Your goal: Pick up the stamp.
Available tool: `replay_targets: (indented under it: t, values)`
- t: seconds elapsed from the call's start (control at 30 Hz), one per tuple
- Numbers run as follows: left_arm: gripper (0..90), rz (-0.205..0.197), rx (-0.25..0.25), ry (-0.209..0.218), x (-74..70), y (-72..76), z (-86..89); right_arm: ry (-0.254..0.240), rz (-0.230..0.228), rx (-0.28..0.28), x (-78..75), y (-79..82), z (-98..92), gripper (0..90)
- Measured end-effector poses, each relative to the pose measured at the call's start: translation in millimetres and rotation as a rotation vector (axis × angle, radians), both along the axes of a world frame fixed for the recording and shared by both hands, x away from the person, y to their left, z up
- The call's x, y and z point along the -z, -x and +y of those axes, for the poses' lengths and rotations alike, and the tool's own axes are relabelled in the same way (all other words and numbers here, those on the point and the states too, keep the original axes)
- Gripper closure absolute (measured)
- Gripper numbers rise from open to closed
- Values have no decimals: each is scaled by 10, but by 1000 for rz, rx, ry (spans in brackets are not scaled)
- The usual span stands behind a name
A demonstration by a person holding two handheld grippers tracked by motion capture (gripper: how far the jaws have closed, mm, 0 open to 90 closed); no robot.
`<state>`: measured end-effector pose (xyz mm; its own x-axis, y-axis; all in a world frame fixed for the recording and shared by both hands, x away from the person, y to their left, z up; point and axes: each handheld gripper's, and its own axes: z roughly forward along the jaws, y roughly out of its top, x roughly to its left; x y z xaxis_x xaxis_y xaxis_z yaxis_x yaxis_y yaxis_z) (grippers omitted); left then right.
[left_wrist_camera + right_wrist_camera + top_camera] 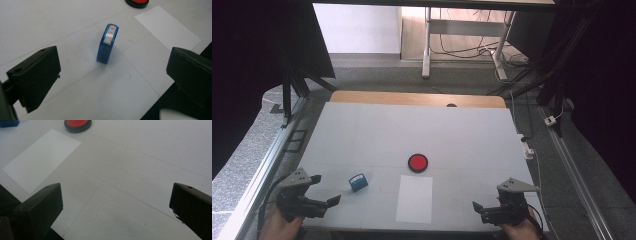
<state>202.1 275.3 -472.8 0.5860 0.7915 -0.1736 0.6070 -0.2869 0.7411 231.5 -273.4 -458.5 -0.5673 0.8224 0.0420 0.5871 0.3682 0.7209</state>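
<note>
A small blue stamp (358, 182) with a white label stands on the white table (362, 135), left of a white sheet of paper (414, 198). Beyond the sheet lies a round red ink pad (418, 163) in a black rim. My left gripper (325, 190) is open at the front left, a short way left of the stamp. In the left gripper view the stamp (107, 45) stands on edge ahead of the open gripper (113, 72), apart from both jaws. My right gripper (484, 207) is open at the front right, with bare table between its jaws (116, 205).
The right gripper view has the paper (41, 158) at the left, the red pad (77, 124) at the top and a corner of the stamp (8, 123). A wooden strip (417, 98) edges the table's far side. Cables (532, 145) trail on the floor at the right.
</note>
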Motion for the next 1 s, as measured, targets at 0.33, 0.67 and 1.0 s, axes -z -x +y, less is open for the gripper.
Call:
replay_targets:
  t: [0.33, 0.67, 1.0]
  values:
    - [0, 17, 40, -1, 57, -198, -133, 3, 5, -8, 1, -1, 6, 0]
    - [0, 19, 69, -13, 98, -379, -251, 6, 7, -11, 3, -3, 11, 0]
    - [0, 11, 76, -33, 114, -540, -356, 13, 12, -15, 5, -7, 17, 0]
